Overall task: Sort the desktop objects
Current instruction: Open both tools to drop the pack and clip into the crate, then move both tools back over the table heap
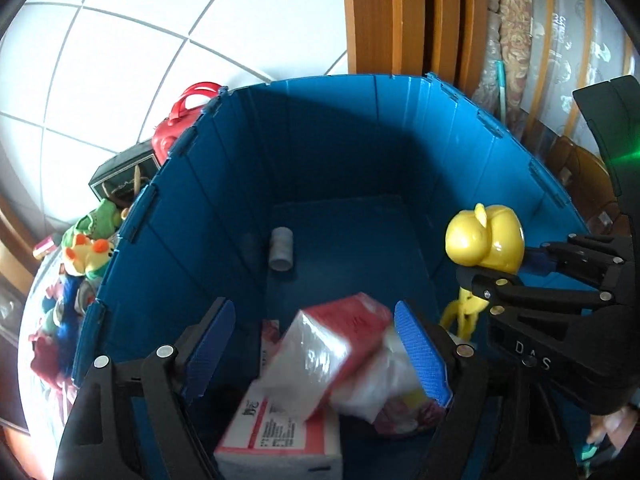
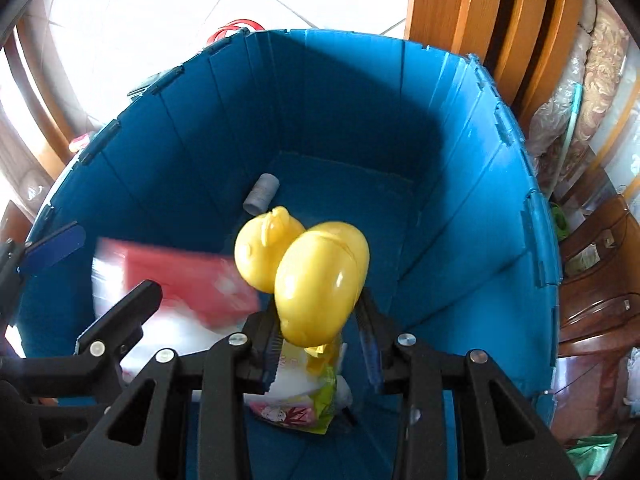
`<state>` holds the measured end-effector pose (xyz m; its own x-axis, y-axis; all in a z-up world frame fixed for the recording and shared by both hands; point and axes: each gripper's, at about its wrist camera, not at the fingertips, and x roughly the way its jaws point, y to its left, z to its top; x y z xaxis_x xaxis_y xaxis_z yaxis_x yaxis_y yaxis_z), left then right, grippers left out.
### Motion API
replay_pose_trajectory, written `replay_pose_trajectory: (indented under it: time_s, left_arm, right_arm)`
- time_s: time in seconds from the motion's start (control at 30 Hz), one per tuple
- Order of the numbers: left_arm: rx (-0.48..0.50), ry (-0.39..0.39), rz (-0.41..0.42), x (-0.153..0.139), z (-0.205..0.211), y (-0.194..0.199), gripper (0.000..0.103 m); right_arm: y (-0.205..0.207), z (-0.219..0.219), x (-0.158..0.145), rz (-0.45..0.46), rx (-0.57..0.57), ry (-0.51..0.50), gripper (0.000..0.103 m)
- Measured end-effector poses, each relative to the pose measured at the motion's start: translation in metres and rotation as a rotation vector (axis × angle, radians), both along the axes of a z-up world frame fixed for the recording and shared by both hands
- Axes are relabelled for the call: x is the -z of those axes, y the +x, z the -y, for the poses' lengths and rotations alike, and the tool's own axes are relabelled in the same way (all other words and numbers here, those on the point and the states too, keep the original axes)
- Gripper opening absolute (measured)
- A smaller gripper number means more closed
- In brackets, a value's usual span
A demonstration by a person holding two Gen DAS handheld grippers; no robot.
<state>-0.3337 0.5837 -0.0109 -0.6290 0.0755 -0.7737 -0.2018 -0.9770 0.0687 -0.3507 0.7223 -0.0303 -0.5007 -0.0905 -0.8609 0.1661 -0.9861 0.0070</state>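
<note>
A deep blue folding crate (image 1: 340,140) (image 2: 340,100) fills both views. My left gripper (image 1: 316,352) hangs over it, open, its blue pads (image 1: 420,356) apart. Between them is a blurred red-and-white tissue pack (image 1: 340,344) (image 2: 180,280), touching neither pad firmly. My right gripper (image 2: 318,320) (image 1: 504,276) is shut on a glossy yellow toy animal (image 2: 316,276) (image 1: 484,244), held above the crate's right side. A grey roll (image 1: 281,248) (image 2: 261,194) lies on the crate floor at the back.
Another tissue box (image 1: 280,436) and a flowered packet (image 2: 296,408) lie in the crate's near end. Plush toys (image 1: 84,256), a red bag (image 1: 180,128) and a dark box (image 1: 120,180) sit outside its left wall. Wooden furniture (image 1: 400,20) and a chair (image 2: 592,280) stand behind and right.
</note>
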Motion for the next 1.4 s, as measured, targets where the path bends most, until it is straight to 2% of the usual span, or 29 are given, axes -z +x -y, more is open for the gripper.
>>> replay_pose_trajectory:
  time_s: [0.97,1.17,1.4]
  left_arm:
    - [-0.003,0.01,-0.018,-0.002,0.0,0.002,0.083]
    - [-0.022,0.012,-0.032,-0.004,0.005,0.006,0.083]
    - [-0.054,0.017,-0.093,-0.021,0.028,0.022,0.083]
  right_arm:
    - [0.013,-0.005,-0.018,-0.039,0.036,0.001,0.034]
    - [0.017,-0.005,-0.022,-0.053,0.03,-0.003,0.034]
    - [0.023,0.007,-0.034,-0.094,0.0,-0.013,0.034]
